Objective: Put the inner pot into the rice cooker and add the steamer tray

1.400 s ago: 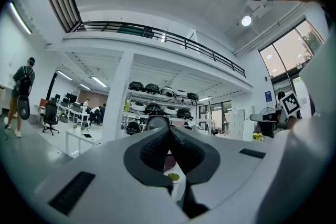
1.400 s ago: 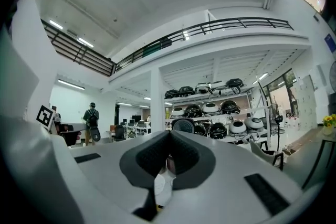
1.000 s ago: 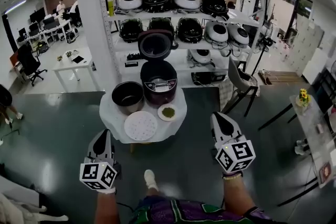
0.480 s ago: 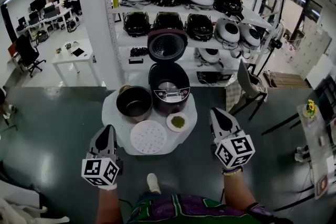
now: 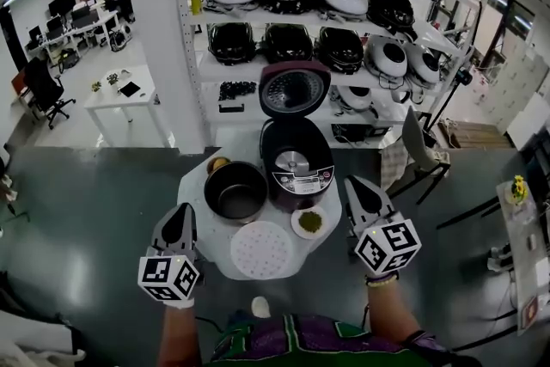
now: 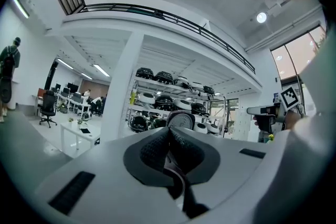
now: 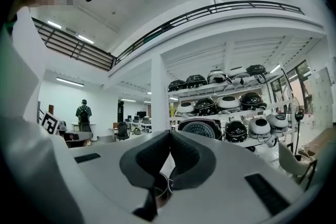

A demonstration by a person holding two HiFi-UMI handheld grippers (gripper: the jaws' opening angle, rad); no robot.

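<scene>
- The left gripper point(image 5: 182, 212) and right gripper point(image 5: 356, 185) are pointing level, flanking the table point(image 5: 196, 200), both with jaws pressed together and gripping nothing.
- The inner pot point(image 5: 235, 192) is sitting on the table, just left of the open rice cooker point(image 5: 296, 172).
- The steamer tray point(image 5: 261, 249) is lying flat in front of the pot.

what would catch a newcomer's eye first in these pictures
The shelves packed with rice cookers behind the small round table draw the eye first. On that table stand an open rice cooker, the dark inner pot beside it, and a white steamer tray at the near edge. The left gripper and right gripper flank the table, both shut and empty.
</scene>
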